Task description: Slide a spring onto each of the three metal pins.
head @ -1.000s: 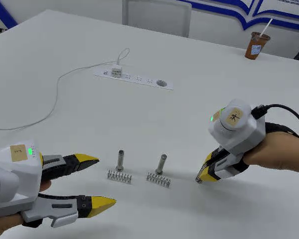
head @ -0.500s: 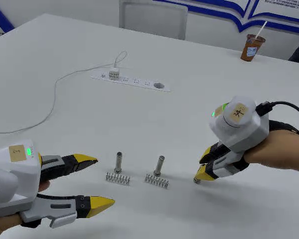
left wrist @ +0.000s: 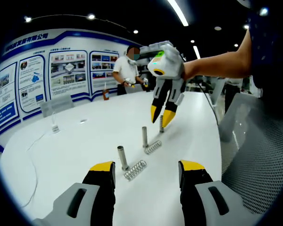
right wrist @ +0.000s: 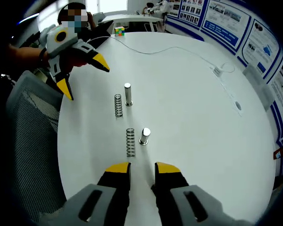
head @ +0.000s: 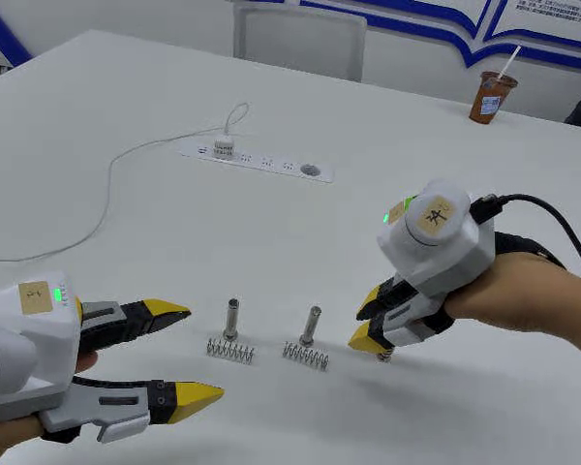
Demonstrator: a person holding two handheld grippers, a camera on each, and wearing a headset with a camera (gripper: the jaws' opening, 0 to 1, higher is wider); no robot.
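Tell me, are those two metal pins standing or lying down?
Standing: both pins rise on end from the table, a spring lying flat beside each.

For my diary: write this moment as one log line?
left tool: open, hovering | right tool: open, at third pin | first pin, second pin: bare | first spring, second spring: lying beside them

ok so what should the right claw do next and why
Probably move the open, empty right claw over to pinch the coiled metal spring lying flat beside the nearest bare upright metal pin; that pin has no spring on it yet.
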